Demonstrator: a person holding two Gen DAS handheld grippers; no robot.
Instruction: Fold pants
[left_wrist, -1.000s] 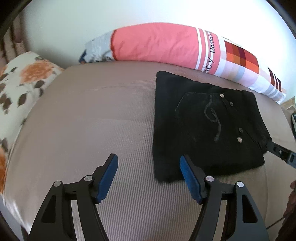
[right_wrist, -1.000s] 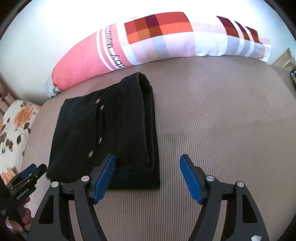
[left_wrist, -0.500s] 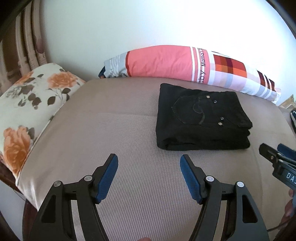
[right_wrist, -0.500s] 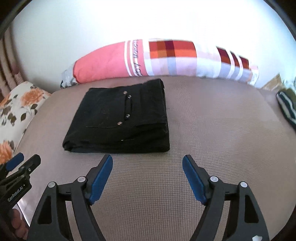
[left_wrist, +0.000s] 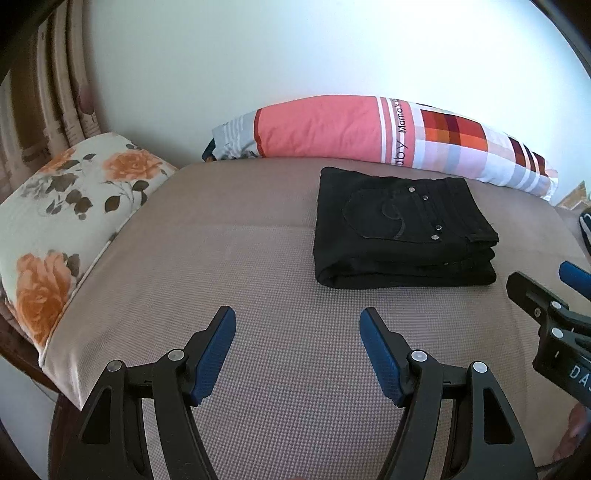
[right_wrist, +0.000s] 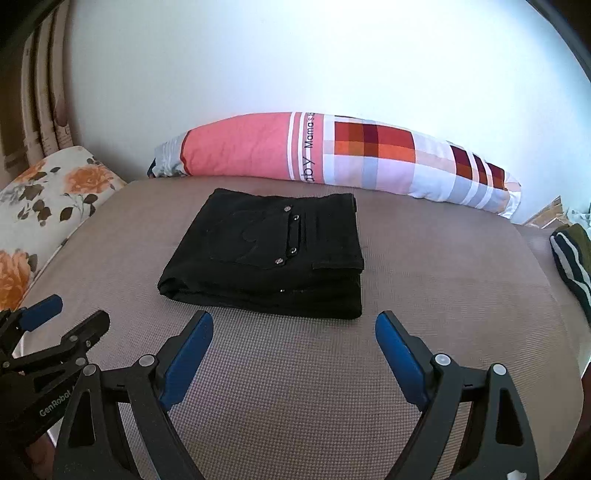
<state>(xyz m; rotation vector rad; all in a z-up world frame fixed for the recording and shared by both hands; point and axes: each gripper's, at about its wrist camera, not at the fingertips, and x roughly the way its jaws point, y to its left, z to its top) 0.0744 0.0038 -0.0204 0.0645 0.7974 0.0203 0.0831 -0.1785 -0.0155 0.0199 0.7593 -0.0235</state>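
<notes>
Black pants (left_wrist: 400, 230) (right_wrist: 273, 254) lie folded into a thick rectangular stack on the beige bed (left_wrist: 240, 266), a back pocket with metal studs facing up. My left gripper (left_wrist: 297, 325) hovers open near the bed's front edge, well short of the pants, with nothing between its blue pads. My right gripper (right_wrist: 293, 326) hangs just in front of the stack's near edge; its jaws are opening and hold nothing. Each gripper shows at the side of the other's view: the right gripper (left_wrist: 554, 291) at the far right, the left gripper (right_wrist: 62, 317) at the lower left.
A long pink and checked bolster (left_wrist: 369, 134) (right_wrist: 332, 155) lies along the white wall behind the pants. A floral pillow (left_wrist: 62, 214) sits at the bed's left end. Striped clothing (right_wrist: 572, 262) lies off the right edge.
Both grippers have pulled back and up from the pants, which now look smaller and farther away. The right jaws have spread wider. The pants stay folded in place.
</notes>
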